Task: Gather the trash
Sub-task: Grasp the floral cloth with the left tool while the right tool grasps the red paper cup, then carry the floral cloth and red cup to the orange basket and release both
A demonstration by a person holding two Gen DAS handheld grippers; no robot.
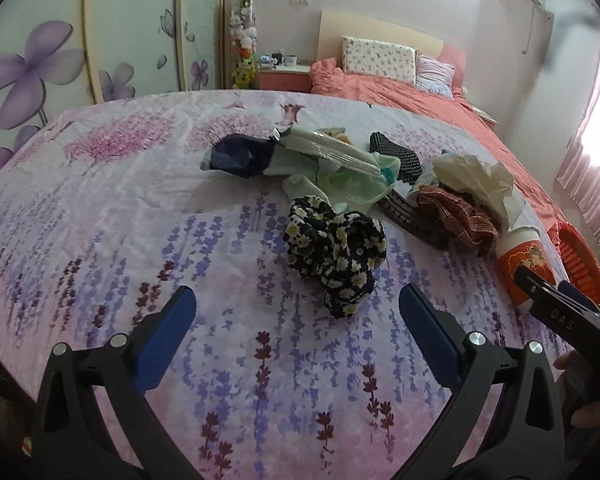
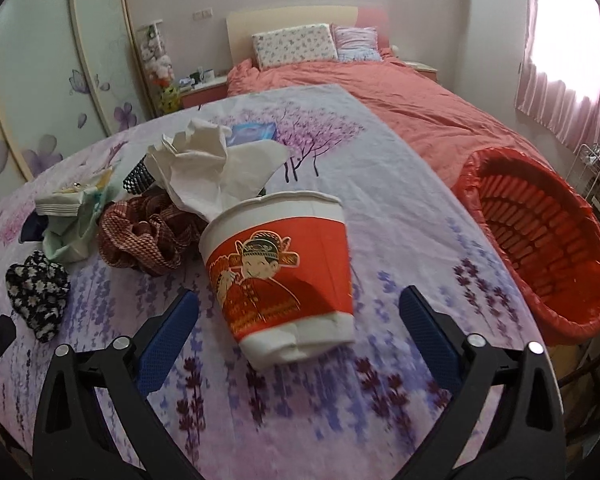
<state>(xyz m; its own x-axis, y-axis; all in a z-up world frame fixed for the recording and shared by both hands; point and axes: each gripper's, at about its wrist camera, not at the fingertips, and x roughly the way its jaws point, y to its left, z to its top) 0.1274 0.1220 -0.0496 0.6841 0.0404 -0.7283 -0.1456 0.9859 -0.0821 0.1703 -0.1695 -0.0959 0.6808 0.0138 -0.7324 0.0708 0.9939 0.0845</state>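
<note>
A red and white paper cup (image 2: 280, 280) with a cartoon figure stands on the lavender-print sheet (image 2: 380, 380). It sits between the fingers of my right gripper (image 2: 300, 294), which is open, its blue pads clear of the cup's sides. Crumpled white paper (image 2: 216, 168) lies just behind the cup. At the bed's right edge is a red bin (image 2: 540, 248) with a red liner. My left gripper (image 1: 298, 291) is open and holds nothing, just short of a black floral scrunchie (image 1: 336, 252). The cup (image 1: 524, 264) and bin (image 1: 580, 260) show at that view's right.
Mid-sheet lie green wrappers (image 1: 340, 168), a dark blue wrapper (image 1: 240, 156), a black dotted piece (image 1: 396, 152), a brown hairband (image 1: 408, 216) and a red-brown checked scrunchie (image 2: 148, 240). Beyond lies a coral bedspread (image 2: 380, 92) with pillows, with a wardrobe (image 1: 40, 60) at left.
</note>
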